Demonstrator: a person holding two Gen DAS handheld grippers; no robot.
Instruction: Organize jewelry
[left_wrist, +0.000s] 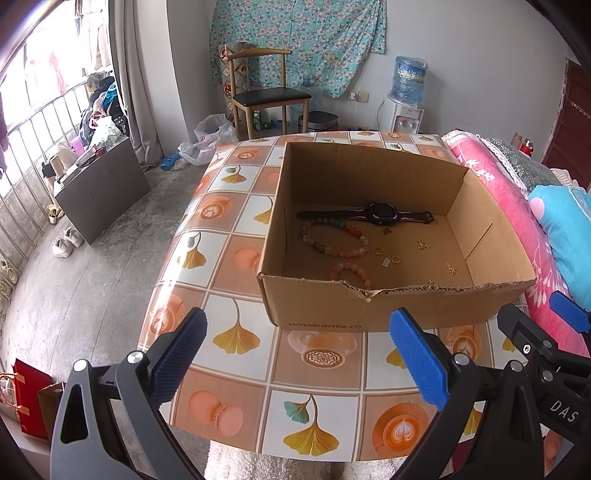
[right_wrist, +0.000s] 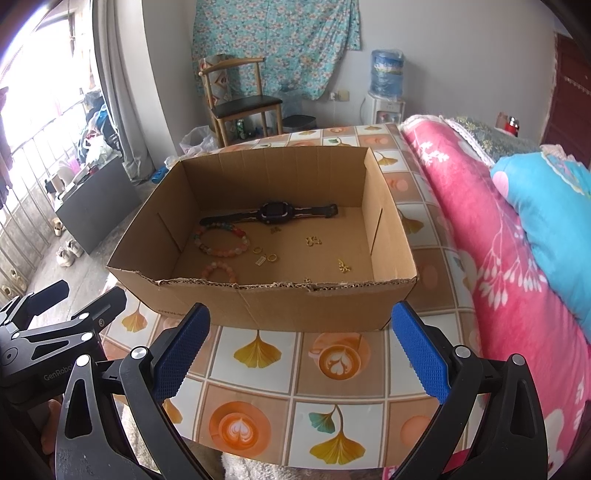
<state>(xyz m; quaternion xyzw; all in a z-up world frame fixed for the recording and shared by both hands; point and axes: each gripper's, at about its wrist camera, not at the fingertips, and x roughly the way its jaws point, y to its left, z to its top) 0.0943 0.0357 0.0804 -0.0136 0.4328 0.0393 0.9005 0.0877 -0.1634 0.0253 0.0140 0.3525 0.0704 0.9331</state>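
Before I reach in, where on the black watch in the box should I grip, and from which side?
Grip the watch across its strap just beside the case, coming straight down from above. It lies flat and stretched out, near the far wall of the cardboard box, whose walls block a sideways approach.

A table (left_wrist: 236, 332) carries a tiled cloth printed with ginkgo leaves and coffee cups. At twelve o'clock, a wooden chair (left_wrist: 271, 96) stands before a floral wall hanging (left_wrist: 295, 40). At one o'clock stands a water dispenser (left_wrist: 406, 99). At three o'clock lie pink bedding (right_wrist: 491, 236) and a blue pillow (right_wrist: 550, 229). At nine o'clock sit white shoes (left_wrist: 66, 242).
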